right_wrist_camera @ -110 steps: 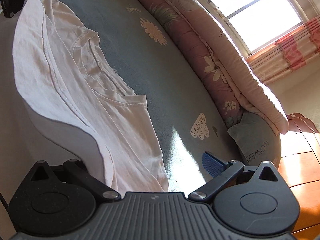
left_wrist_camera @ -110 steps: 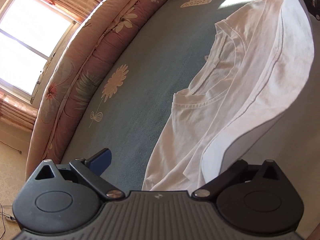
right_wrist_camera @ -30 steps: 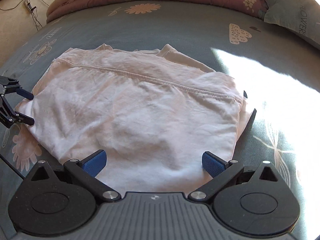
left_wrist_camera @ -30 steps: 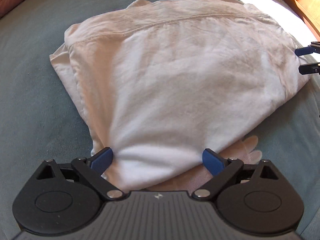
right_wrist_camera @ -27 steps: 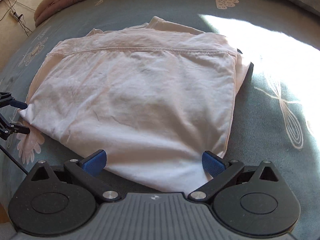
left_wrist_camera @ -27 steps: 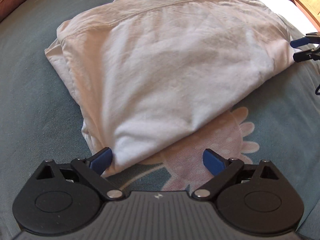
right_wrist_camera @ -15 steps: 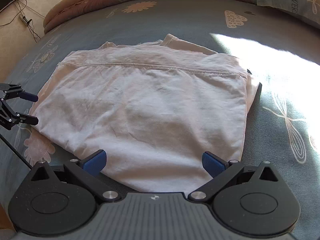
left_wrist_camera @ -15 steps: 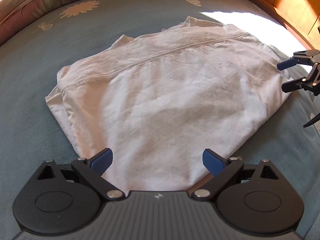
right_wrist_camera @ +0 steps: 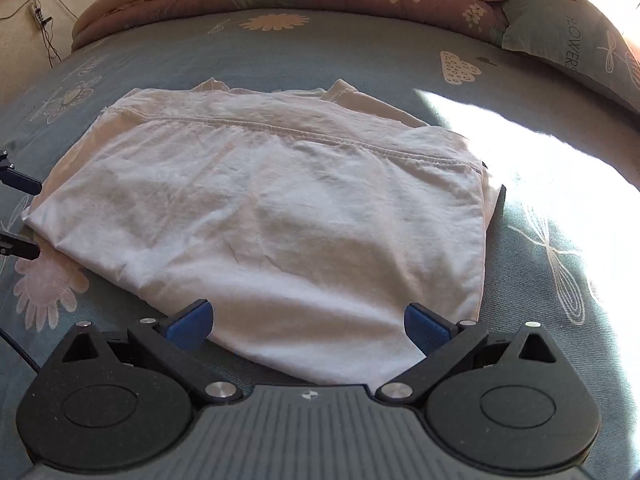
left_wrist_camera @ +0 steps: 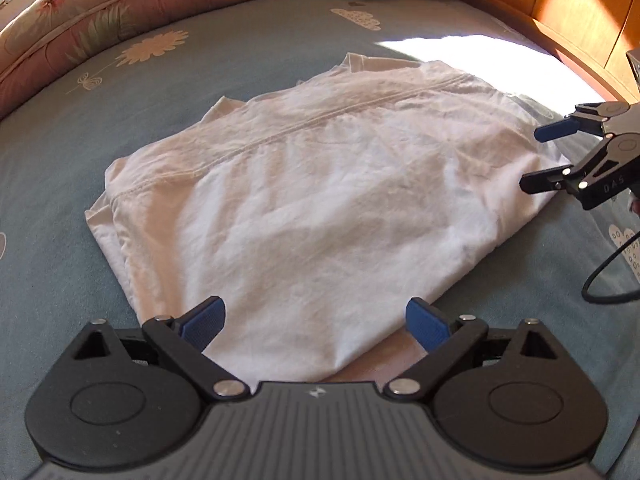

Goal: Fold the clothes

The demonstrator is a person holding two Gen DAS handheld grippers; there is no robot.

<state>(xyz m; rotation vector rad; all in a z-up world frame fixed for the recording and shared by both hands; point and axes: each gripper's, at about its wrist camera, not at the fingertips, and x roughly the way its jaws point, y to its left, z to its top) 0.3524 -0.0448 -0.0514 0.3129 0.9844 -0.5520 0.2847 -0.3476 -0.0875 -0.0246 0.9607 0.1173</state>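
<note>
White shirt (left_wrist_camera: pixel 320 208) now folded flat — both grippers released.

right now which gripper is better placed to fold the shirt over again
Roughly even, leaning right. The right gripper is open with the white shirt's near corner between its fingers; the left gripper, also open, straddles the opposite corner. Both sit at the fabric's edge, neither gripping it.

the white shirt (left_wrist_camera: pixel 304 208), earlier held up, now lies folded; both grippers have released and drawn back.
</note>
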